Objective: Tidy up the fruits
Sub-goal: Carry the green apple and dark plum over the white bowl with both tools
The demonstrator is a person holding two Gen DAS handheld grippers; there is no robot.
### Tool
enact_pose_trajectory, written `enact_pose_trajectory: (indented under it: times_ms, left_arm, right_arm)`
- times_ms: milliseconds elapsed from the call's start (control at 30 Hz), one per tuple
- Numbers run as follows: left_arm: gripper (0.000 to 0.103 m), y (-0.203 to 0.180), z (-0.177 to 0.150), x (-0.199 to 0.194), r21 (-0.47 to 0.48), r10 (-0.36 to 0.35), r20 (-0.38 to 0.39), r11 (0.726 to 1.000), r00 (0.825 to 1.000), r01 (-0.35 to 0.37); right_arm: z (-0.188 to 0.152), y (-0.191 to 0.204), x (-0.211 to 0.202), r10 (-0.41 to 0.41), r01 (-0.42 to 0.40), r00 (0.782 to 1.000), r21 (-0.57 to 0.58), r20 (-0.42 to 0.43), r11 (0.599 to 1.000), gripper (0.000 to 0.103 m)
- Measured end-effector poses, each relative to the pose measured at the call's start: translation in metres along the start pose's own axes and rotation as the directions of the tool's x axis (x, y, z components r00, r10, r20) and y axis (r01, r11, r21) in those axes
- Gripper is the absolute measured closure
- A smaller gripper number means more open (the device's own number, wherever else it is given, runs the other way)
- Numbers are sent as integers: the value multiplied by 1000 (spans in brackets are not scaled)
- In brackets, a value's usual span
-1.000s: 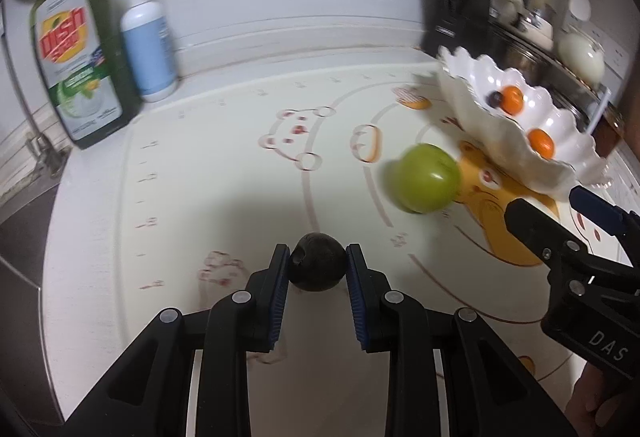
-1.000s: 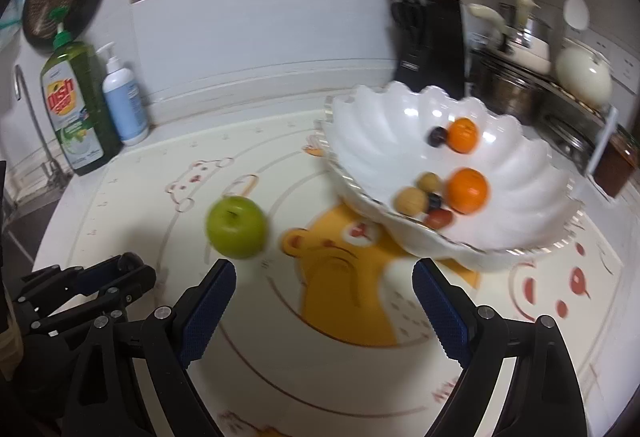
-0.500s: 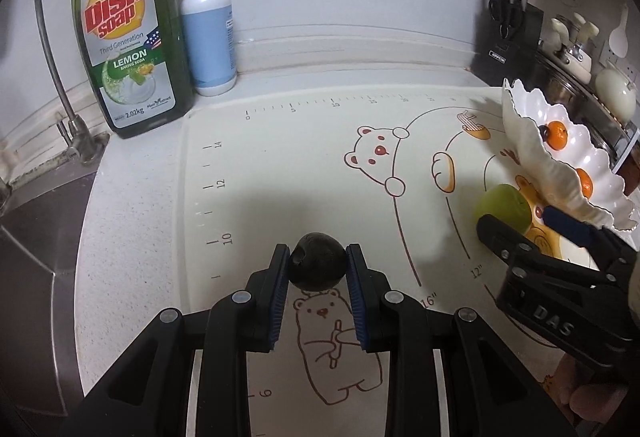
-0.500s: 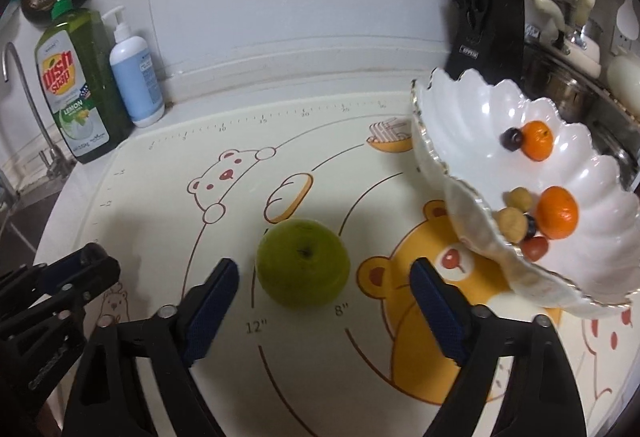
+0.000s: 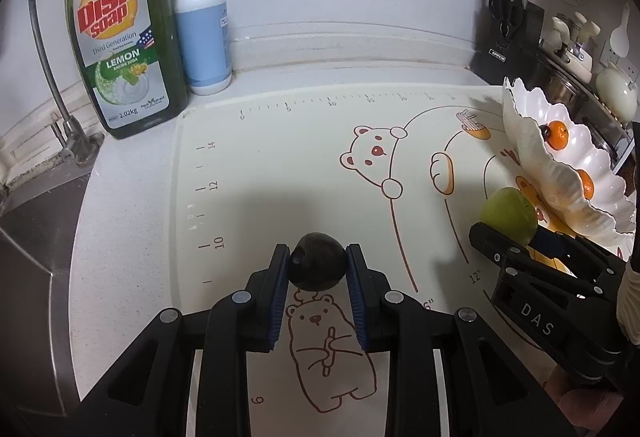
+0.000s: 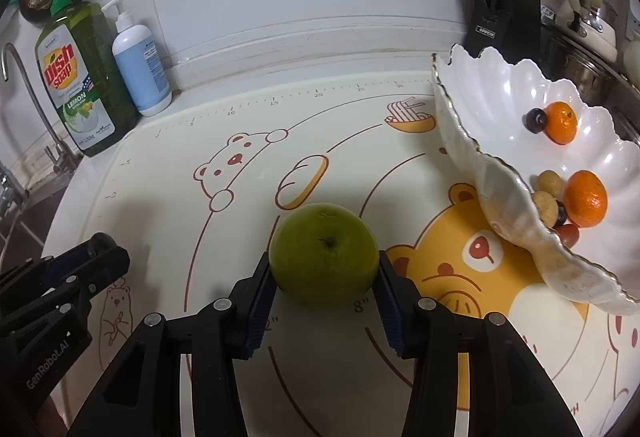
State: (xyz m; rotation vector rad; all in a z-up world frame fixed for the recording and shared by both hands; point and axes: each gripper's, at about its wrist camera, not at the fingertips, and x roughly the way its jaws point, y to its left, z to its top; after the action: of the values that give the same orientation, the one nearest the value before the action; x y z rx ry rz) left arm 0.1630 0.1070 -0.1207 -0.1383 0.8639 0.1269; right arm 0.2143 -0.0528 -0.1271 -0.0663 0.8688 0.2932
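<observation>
A dark round fruit (image 5: 318, 267) sits between the blue pads of my left gripper (image 5: 318, 261), which is shut on it just above the bear-print mat (image 5: 280, 165). The green apple (image 6: 324, 253) rests on the mat with its stem facing up. My right gripper (image 6: 324, 271) straddles it, its jaws closing with both pads against the apple's sides. In the left wrist view the apple (image 5: 506, 215) shows at the right, beside the white scalloped bowl (image 5: 532, 157). The bowl (image 6: 480, 157) holds two oranges (image 6: 586, 199) and several small fruits.
A green dish soap bottle (image 5: 124, 37) and a blue pump bottle (image 5: 204, 33) stand at the back left by the faucet (image 5: 48, 69) and sink. A black knife block (image 6: 500, 13) and pots stand behind the bowl.
My right gripper came down over the apple and its wide jaws narrowed onto the apple's sides. My left gripper shifted left across the mat, still holding the dark fruit.
</observation>
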Motion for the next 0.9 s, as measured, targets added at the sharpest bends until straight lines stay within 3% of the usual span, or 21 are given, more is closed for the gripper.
enact_pose_trajectory:
  times_ms: [500,900]
  left_arm:
    - [75,-29,9,-28,39,-20,45,999,999,18]
    - [75,-103,33,-49,134,-109,91,986,990,96]
  right_arm:
    - [4,-17,-51,3,-3,997,5,81,1000,55]
    - [11,-77,-102,-72,62,982,64,173,996,55]
